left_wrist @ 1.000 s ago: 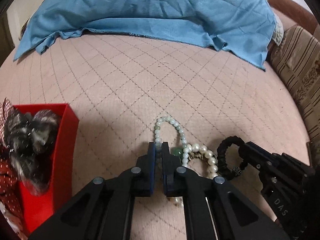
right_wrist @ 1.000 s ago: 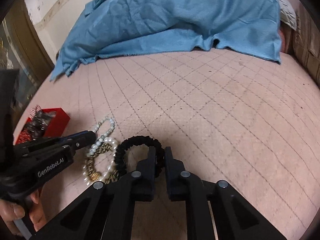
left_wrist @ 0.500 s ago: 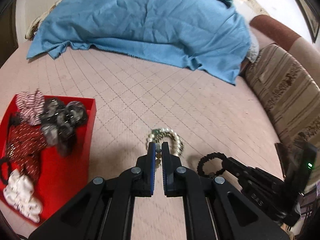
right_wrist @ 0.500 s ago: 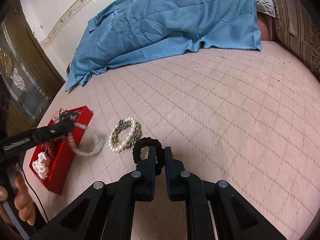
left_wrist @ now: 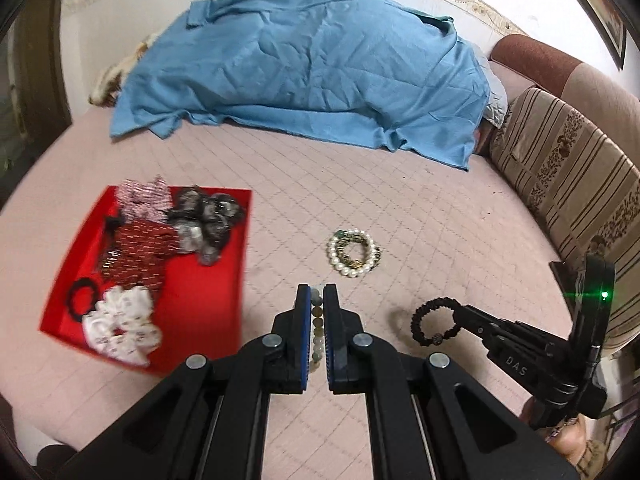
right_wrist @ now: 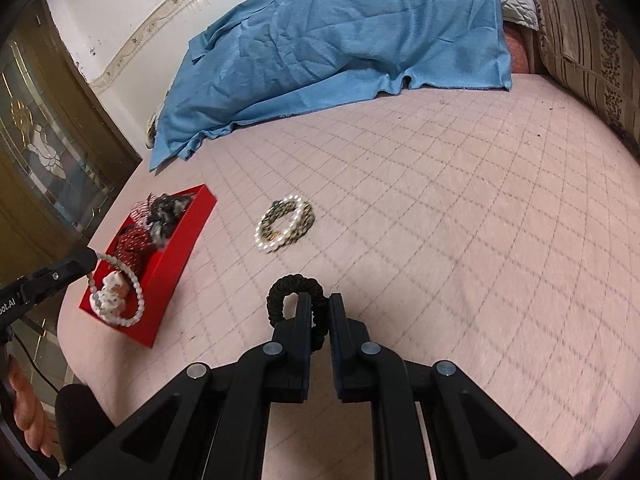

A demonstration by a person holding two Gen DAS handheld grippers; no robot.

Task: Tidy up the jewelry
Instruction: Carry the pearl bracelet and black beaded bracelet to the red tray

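Left fingers (left_wrist: 301, 320): closed on a pale bead bracelet (left_wrist: 317, 326), which in the right wrist view hangs as a loop over the near end of the red box (right_wrist: 176, 264).
Right fingers (right_wrist: 303, 320): clamped on a black braided bracelet (right_wrist: 294, 292), held raised above the bed (right_wrist: 460, 240); its ring stands upright past the tips.
Red box: on the bed to the left, holding scrunchies (left_wrist: 120, 328) in white, red and grey.
Pearl and gold bracelets (left_wrist: 354, 253): a small stacked pile lying flat on the quilted pink bed, just right of the box, apart from both grippers.
Blue blanket (left_wrist: 304, 72): heaped at the far end of the bed.
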